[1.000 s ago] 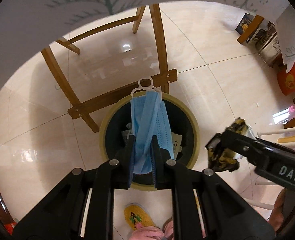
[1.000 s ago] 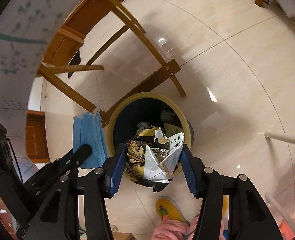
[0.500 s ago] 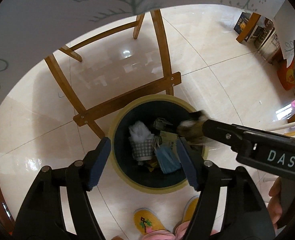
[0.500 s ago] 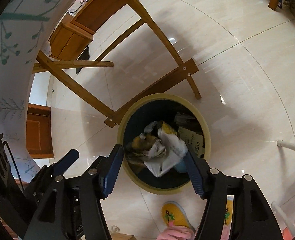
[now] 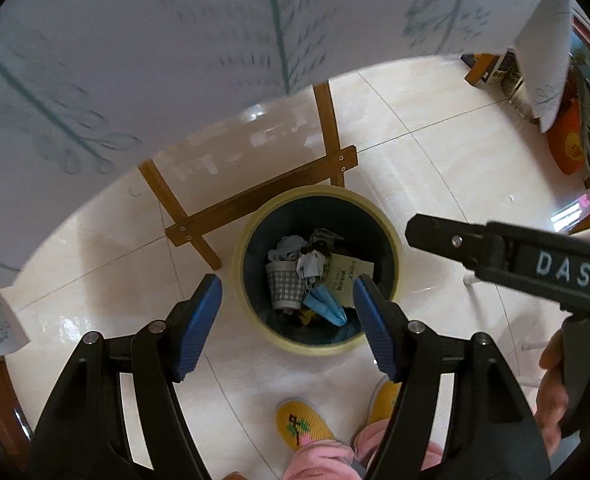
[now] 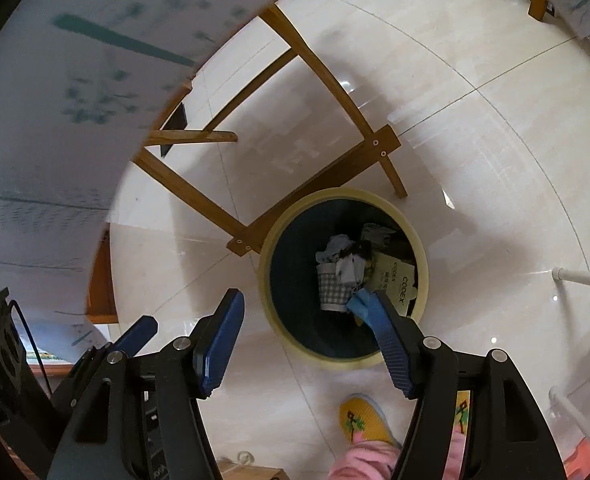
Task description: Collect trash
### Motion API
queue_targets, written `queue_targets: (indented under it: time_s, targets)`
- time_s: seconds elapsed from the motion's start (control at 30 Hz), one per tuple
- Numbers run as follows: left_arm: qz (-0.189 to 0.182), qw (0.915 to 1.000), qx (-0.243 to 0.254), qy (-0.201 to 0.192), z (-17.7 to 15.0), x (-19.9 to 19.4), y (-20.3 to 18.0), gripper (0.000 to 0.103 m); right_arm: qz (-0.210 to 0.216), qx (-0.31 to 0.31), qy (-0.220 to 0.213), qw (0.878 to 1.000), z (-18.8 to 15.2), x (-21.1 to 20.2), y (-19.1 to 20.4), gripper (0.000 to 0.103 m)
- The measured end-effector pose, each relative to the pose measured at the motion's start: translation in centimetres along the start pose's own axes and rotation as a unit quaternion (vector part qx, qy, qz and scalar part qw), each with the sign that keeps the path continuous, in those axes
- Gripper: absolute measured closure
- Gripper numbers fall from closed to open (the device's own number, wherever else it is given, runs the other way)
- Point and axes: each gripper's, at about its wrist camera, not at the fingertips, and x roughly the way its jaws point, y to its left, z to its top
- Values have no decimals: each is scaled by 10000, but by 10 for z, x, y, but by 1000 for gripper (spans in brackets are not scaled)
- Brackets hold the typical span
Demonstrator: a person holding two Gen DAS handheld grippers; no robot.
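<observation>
A round bin [image 5: 315, 349] with a cream rim and dark inside stands on the tiled floor, straight below both grippers. Inside it lie a blue face mask [image 5: 326, 309], a crumpled wrapper [image 5: 310, 265], a checked paper cup [image 5: 285, 285] and a card tag [image 5: 347, 276]. My left gripper [image 5: 287, 279] hangs open above the bin with nothing between its fingers. My right gripper [image 6: 307, 295] is also above the bin [image 6: 343, 360]; its jaws are opening and hold nothing. The mask [image 6: 359, 305] shows just past its right finger. One right gripper finger [image 5: 447, 236] reaches into the left wrist view.
Wooden table legs and a crossbar [image 5: 263, 204] stand just behind the bin, under a white cloth with green print [image 5: 175, 60]. The person's yellow slippers [image 5: 299, 424] are close in front of it. A hand [image 5: 551, 380] holds the right gripper. An orange object [image 5: 567, 148] lies at far right.
The left gripper let go of the blue mask and the right gripper let go of the wrapper; both pieces now lie in the bin. Both grippers have opened and risen.
</observation>
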Motion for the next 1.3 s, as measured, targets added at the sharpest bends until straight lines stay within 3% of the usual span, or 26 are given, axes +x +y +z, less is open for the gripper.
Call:
queue_targets:
  time_s: [0.4,0.77,1.07,1.3]
  targets:
    - [-80,10000,46,34,14,-148,3,37,310,-41,-41,9995,-14,-124,48,37]
    - [-227,9983,94,-524,71,-326,-9,37,584,-390,-395,9968,-19,-293,119,37]
    - [18,9960,67,-893,140,-405,-20,37,742,-976,-960,9878,6,-410,157,36]
    - [281,9950,-149,-944,174,-432,-12,37,767,-1095,-1134,9845,25,-433,150,35]
